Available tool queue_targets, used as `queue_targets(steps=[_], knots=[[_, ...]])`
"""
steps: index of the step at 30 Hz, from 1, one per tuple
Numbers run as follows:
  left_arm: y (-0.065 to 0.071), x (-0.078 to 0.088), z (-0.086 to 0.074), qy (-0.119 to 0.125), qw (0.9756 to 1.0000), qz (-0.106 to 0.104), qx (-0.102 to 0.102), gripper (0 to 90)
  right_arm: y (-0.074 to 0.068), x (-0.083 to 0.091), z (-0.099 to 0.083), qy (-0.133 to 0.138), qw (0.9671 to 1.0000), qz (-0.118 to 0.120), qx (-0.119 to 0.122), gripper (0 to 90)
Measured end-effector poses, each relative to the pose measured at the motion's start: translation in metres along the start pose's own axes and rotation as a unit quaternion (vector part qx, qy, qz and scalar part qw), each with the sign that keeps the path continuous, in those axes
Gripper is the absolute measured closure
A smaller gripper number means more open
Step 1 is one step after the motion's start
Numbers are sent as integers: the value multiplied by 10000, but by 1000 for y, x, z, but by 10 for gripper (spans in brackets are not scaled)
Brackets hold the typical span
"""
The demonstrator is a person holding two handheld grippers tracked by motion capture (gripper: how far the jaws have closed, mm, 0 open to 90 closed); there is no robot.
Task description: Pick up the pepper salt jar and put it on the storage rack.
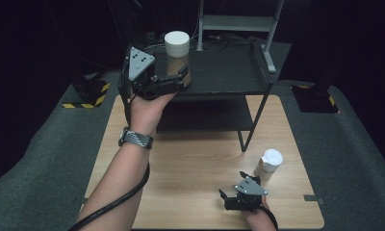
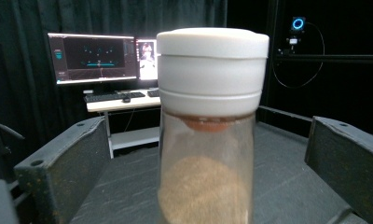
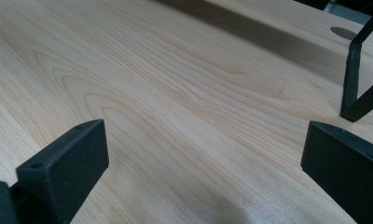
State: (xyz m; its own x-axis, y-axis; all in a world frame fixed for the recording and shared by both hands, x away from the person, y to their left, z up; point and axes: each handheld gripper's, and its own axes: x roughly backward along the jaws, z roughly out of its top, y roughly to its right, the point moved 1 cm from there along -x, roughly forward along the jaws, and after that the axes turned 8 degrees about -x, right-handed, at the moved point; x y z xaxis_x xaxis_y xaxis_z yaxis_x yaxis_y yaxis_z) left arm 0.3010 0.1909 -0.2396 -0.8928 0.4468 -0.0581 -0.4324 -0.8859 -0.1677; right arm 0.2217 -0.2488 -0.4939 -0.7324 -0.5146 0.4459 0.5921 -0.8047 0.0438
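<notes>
While the high view takes in the whole wooden table, the 2 gripper views each give a close look at 1 small patch of it. Across the far half of the table stands a dark metal shelf, its thin legs planted on the wood; the right gripper view catches the foot of 1 leg at its right edge, plus the shelf's shadow across the grain.

On the shelf's top deck stands a tall jar with a white lid and brown powder inside. From above, the left gripper reaches in from the near side with the jar between its jaws. The left gripper view settles what the high view leaves unclear: both jaws stand apart from the glass, with a gap on each side, so the jar is released and rests on the dark deck on its own. That view also shows 2 lit monitors and a keyboard on a desk behind the shelf.

Near the front right corner of the table sits a smaller jar, also white-lidded. The right gripper rests low just beside and in front of it, jaws spread wide with bare wood between them in the right gripper view.
</notes>
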Motion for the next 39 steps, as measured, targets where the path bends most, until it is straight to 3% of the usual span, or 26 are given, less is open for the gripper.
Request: queue_targets(steps=[16,27,39], knots=[[2,31,-15,-16,9999,-81,-127,4,-1,0,1,-23,10000,-8,35,0],[-1,48,-37,-134,9996,-210,-159,4,-1,-1,1,-38,10000,-14,64,0],[9,71,-63,-198,9989,-368,-213,4,-2,-1,2,-52,9999,-22,93,0]])
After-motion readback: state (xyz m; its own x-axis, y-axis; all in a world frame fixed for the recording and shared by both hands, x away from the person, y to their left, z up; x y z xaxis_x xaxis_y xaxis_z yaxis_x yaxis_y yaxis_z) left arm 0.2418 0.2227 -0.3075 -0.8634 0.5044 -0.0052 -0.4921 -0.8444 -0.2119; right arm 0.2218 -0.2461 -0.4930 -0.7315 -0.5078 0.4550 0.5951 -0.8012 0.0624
